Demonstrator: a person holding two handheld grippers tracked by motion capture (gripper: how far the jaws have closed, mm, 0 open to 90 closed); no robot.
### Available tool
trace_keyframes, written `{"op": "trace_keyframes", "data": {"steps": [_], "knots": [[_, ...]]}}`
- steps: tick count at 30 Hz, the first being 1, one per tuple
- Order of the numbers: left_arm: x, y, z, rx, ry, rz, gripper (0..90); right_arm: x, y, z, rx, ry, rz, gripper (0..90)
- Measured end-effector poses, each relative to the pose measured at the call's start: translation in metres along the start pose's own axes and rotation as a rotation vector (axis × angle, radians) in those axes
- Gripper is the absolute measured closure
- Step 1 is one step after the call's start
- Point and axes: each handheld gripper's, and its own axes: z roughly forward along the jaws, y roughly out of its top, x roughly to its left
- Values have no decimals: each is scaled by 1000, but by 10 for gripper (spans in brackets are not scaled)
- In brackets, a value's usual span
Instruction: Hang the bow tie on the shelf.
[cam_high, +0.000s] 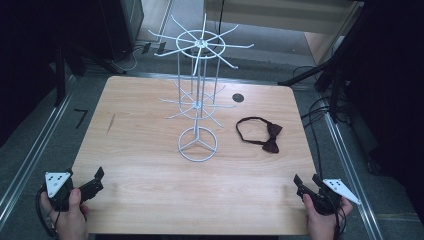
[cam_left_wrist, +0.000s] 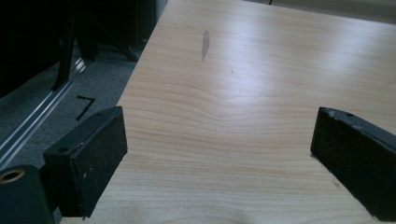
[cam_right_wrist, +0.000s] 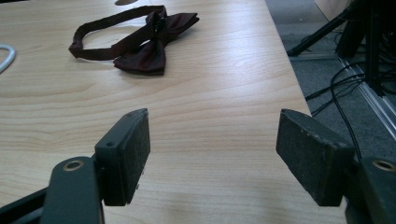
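Observation:
A dark red bow tie (cam_high: 266, 136) with its looped strap lies flat on the wooden table (cam_high: 150, 150), right of a white wire display stand (cam_high: 199, 95) with two tiers of hooks. In the right gripper view the bow tie (cam_right_wrist: 147, 39) lies well ahead of the jaws. My right gripper (cam_high: 306, 183) rests at the table's front right corner, open and empty (cam_right_wrist: 212, 158). At the front left corner my left gripper (cam_high: 92, 181) is open too, with bare wood between its jaws (cam_left_wrist: 219, 154).
A round cable hole (cam_high: 238, 97) sits in the table behind the bow tie. The stand's ring base (cam_high: 198, 144) stands mid-table. Dark tripod legs and cables (cam_high: 325, 100) lie on the floor to the right. A metal floor rail (cam_high: 30, 160) runs along the left.

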Motion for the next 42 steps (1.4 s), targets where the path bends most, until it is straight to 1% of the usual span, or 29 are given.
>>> {"op": "trace_keyframes", "data": {"steps": [2, 3, 6, 7, 8, 9, 10, 11, 14, 15, 16, 17, 18, 19, 20, 23, 24, 25, 27, 28, 29, 31, 32, 33, 34, 35, 37, 39, 42], "knots": [[-1, -1, 2, 7, 19, -12, 43, -1, 1, 0, 6, -11, 0, 293], [-4, -2, 4, 6, 23, 10, 43, -1, 2, 0, 10, -17, -5, 300], [-14, -3, 4, 9, 22, 100, 43, 1, 12, -2, 29, -23, -26, 324], [-15, -3, 3, 10, 21, 115, 43, 1, 12, -2, 29, -23, -26, 324], [-16, -4, 4, 8, 19, 119, 43, 2, 14, -3, 32, -24, -35, 326], [-15, -3, 4, 15, 9, 108, 43, 4, 19, -2, 53, -23, -57, 334], [-15, -3, 4, 15, 9, 108, 43, 5, 22, -1, 72, -24, -67, 339], [-14, -3, 4, 16, 9, 97, 43, 5, 22, -1, 72, -24, -67, 339], [-13, -2, 5, 22, 1, 87, 43, 8, 29, 5, 134, -14, -92, 350], [-14, -2, 6, 35, 10, 95, 43, 10, 34, 9, 190, 8, -98, 367], [-14, -2, 6, 35, 10, 95, 43, 11, 36, 11, 213, 13, -108, 369], [-17, -2, 6, 36, 25, 116, 57, 14, 39, 13, 245, 16, -113, 372], [-17, -2, 6, 36, 25, 116, 70, 16, 43, 17, 284, 21, -120, 374], [-17, -2, 6, 38, 26, 124, 70, 16, 43, 17, 284, 21, -120, 374], [-18, -3, 7, 34, 27, 126, 70, 21, 49, 22, 341, 24, -133, 380], [-17, -2, 7, 39, 23, 124, 70, 26, 61, 30, 413, 29, -142, 383], [-17, -2, 7, 39, 20, 122, 70, 27, 65, 32, 427, 30, -143, 384], [-16, -2, 7, 37, 18, 120, 70, 27, 65, 32, 427, 30, -143, 384], [-17, -2, 7, 39, 14, 124, 70, 29, 75, 39, 467, 39, -145, 384], [-17, -2, 7, 44, 16, 126, 70, 31, 82, 47, 505, 35, -150, 385], [-17, -2, 8, 47, 9, 128, 70, 31, 82, 47, 505, 35, -150, 385], [-17, -2, 8, 50, 8, 131, 70, 33, 87, 54, 533, 40, -161, 386], [-17, -2, 8, 49, 5, 127, 70, 36, 92, 63, 567, 35, -176, 385], [-17, -2, 8, 49, 5, 127, 70, 36, 92, 63, 567, 35, -176, 385], [-17, -2, 8, 46, 5, 124, 70, 38, 94, 68, 589, 35, -188, 384], [-17, -2, 8, 47, 4, 123, 70, 42, 97, 75, 627, 36, -198, 382], [-17, -2, 7, 52, 6, 130, 70, 44, 99, 81, 653, 36, -212, 376], [-17, -2, 7, 52, 3, 133, 70, 45, 102, 88, 675, 40, -210, 373], [-17, -2, 8, 50, 3, 134, 70, 46, 105, 93, 694, 28, -221, 373]]}}
